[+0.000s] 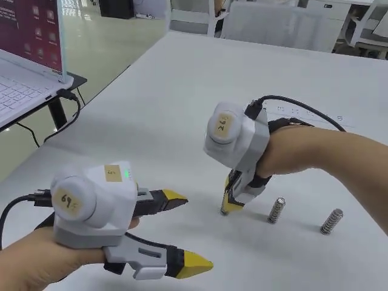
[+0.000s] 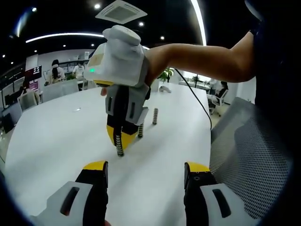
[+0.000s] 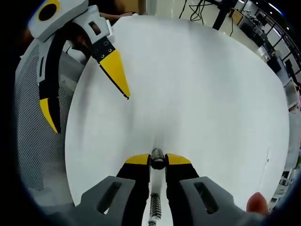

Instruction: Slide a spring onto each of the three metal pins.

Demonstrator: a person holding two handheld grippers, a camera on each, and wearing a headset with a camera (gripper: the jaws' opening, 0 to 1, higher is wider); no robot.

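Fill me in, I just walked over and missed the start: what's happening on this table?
A person is working with a handheld tool in each hand. The right tool is shut on a spring, holding it upright with its lower end at the white table. Two more springs stand upright beside it; whether pins sit inside them is hard to tell. The left tool is open and empty, above the table nearby.

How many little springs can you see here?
3. The first spring stands pinched in the right gripper; the second spring stands on the table just right of it, the third spring farther right. None seem hidden.
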